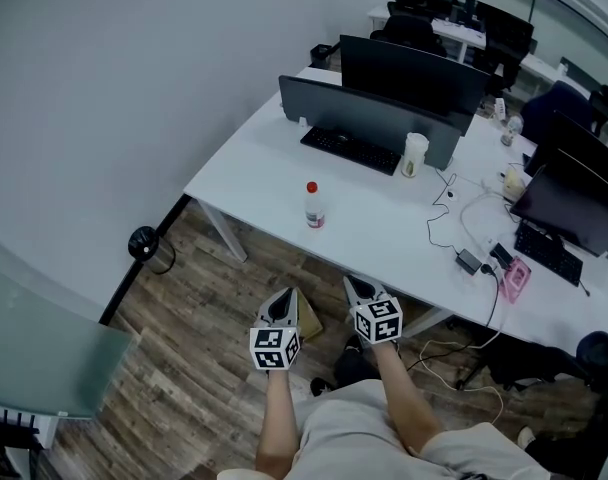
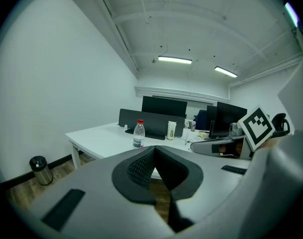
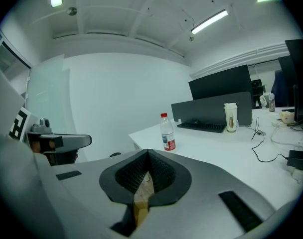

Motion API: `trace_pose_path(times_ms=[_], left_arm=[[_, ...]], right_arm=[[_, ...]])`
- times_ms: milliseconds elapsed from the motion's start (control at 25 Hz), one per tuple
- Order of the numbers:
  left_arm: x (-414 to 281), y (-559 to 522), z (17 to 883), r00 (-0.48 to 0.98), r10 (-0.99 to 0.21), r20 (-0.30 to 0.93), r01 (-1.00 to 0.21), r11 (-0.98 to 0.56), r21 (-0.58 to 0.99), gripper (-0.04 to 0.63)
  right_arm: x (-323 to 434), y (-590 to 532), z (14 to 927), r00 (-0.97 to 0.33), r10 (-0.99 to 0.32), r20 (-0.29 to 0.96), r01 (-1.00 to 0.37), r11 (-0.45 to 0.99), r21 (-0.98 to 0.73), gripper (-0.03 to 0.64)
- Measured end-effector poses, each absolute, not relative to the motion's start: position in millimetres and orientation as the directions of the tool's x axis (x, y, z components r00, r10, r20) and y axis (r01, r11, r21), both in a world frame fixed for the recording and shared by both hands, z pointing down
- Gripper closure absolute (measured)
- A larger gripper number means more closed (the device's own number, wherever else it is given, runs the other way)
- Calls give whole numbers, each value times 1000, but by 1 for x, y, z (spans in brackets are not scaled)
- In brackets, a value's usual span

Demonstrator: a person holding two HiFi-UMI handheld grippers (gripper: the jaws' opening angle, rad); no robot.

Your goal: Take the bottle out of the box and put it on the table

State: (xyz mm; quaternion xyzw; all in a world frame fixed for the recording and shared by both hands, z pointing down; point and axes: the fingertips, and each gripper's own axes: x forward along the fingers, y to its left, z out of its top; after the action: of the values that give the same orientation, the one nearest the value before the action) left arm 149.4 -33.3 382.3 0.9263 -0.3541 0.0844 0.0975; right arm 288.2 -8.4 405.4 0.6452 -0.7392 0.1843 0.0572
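Bottle stands upright on the white desk, left of frame centre in the head view and near the desk's front edge. It is out of the box and nothing touches it. It is clear plastic with a red cap and a red-and-white label band. The print on the label is too small to read in any view. From the left gripper view the bottle shows just above the fingers. From the right gripper view it shows above them and slightly right.

Left gripper sits low in the head view, over the wood floor and short of the desk. Its fingers are clenched tip to tip with nothing between them. Only a sliver of desk and floor shows through the gap lower down.

Right gripper sits just beside it, at the desk edge. Its fingers are also clenched and empty, and tan cardboard shows through the slot below the tips.

Box: I see only a brown corner on the floor between the two grippers. The rest is hidden behind them.

The only markings I can make out are the black-and-white square markers on each cube.

Behind the bottle are a keyboard and a lidded cup whose print is unreadable. The dark monitors are blank.

A round bin stands by the wall at left. The right end of the desk is cut off by the frame.
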Motion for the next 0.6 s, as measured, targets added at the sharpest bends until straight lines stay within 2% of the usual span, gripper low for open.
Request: trace_pose_path(times_ms=[600], left_arm=[[147, -40, 382, 733, -647, 212, -678, -720, 148, 581]], right_arm=[[282, -15, 407, -181, -924, 337, -974, 122, -189, 577]])
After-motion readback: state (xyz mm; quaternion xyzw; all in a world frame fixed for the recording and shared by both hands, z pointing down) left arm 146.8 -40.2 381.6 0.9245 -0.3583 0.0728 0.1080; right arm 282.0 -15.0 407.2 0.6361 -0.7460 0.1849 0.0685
